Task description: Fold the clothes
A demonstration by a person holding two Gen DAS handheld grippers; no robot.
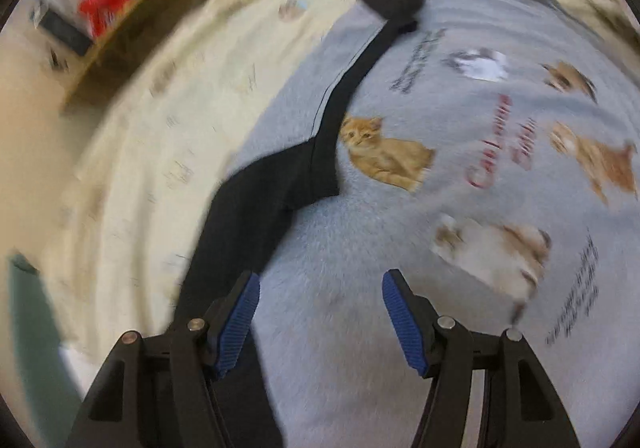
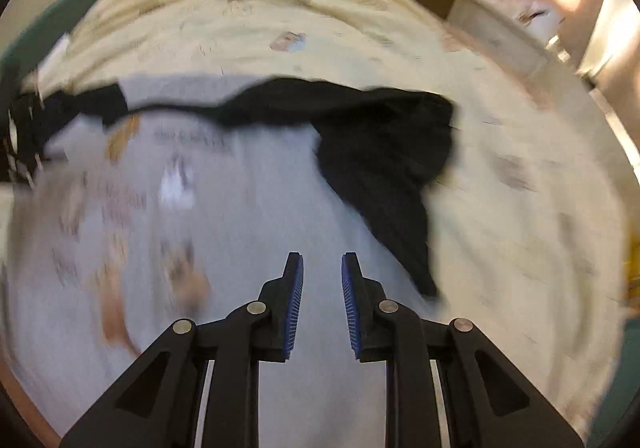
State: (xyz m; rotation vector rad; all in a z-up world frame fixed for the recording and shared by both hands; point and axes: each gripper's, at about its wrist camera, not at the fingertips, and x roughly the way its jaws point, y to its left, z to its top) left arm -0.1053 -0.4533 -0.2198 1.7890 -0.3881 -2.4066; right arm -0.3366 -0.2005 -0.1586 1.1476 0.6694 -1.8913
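So the shirt (image 1: 460, 208) is a light grey one with cat prints and some red script on it, spread flat on a bed with a cream sheet (image 1: 160, 136). It's got black sleeves (image 1: 332, 128): one runs as a dark strip along the shirt's edge, and at the far end the black fabric is bunched into a rumpled lump (image 2: 384, 152) that spills partly onto the sheet.

Both grippers point steeply down over the grey cloth. The left gripper (image 1: 320, 312) has its jaws spread wide, nothing between the blue pads, and its left finger sits just over the black strip while the right one is over plain grey. The right gripper (image 2: 322, 300) has its jaws only a little apart, also empty, hanging over bare grey fabric with the black lump just off to its right.

Beyond the bed it's all blurry: a wooden shelf (image 1: 132, 8) with something red (image 1: 104, 4) on it, and pale walls.
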